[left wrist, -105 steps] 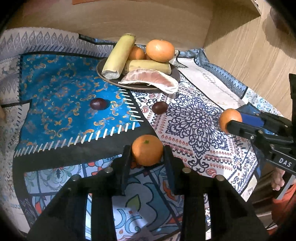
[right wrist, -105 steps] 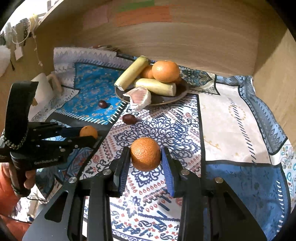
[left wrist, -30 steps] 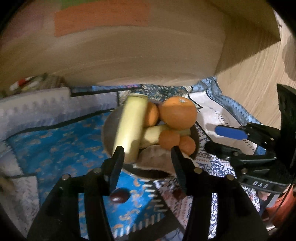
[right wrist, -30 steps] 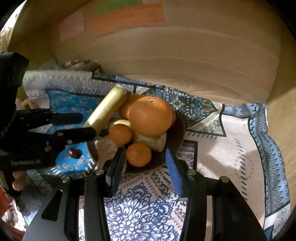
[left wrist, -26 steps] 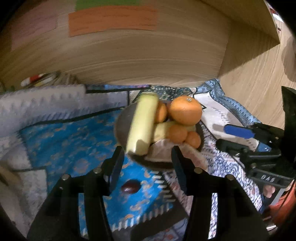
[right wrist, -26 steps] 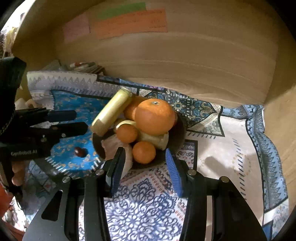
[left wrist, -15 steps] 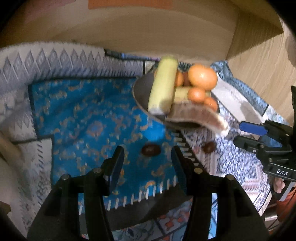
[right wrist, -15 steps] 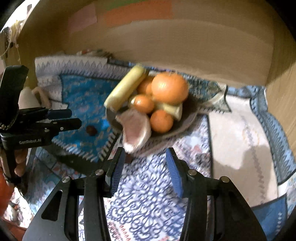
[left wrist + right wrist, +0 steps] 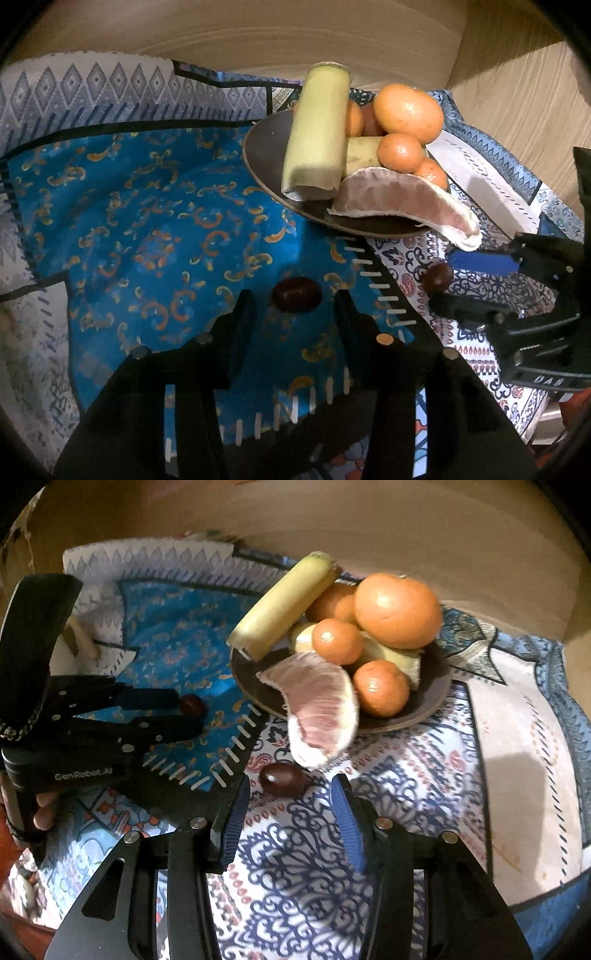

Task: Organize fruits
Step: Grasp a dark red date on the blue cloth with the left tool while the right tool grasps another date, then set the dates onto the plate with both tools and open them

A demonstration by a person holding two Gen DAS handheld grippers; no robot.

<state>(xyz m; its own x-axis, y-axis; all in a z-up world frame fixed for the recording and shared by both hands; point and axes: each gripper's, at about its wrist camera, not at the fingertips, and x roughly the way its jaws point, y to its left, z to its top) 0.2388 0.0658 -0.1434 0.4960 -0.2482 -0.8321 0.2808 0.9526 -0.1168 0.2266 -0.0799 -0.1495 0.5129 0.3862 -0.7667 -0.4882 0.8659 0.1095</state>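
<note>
A dark plate (image 9: 266,155) (image 9: 428,701) holds two pale yellow stalks, several oranges (image 9: 408,112) (image 9: 397,609) and a pink pomelo wedge (image 9: 402,201) (image 9: 321,705) hanging over its rim. A dark brown date (image 9: 296,294) (image 9: 192,705) lies on the blue cloth just ahead of my open left gripper (image 9: 293,301) (image 9: 181,714). A second date (image 9: 282,779) (image 9: 437,277) lies on the white patterned cloth, just ahead of my open right gripper (image 9: 290,786) (image 9: 439,271). Neither date is gripped.
A patterned patchwork cloth (image 9: 147,221) (image 9: 406,812) covers the table. A wooden wall (image 9: 258,26) (image 9: 406,524) rises close behind the plate and along the right. A pale object (image 9: 79,638) sits at the cloth's far left.
Both grippers have dropped lower and come close to the table, each now with a date just in front of its open fingers. The plate's fruit is unchanged.
</note>
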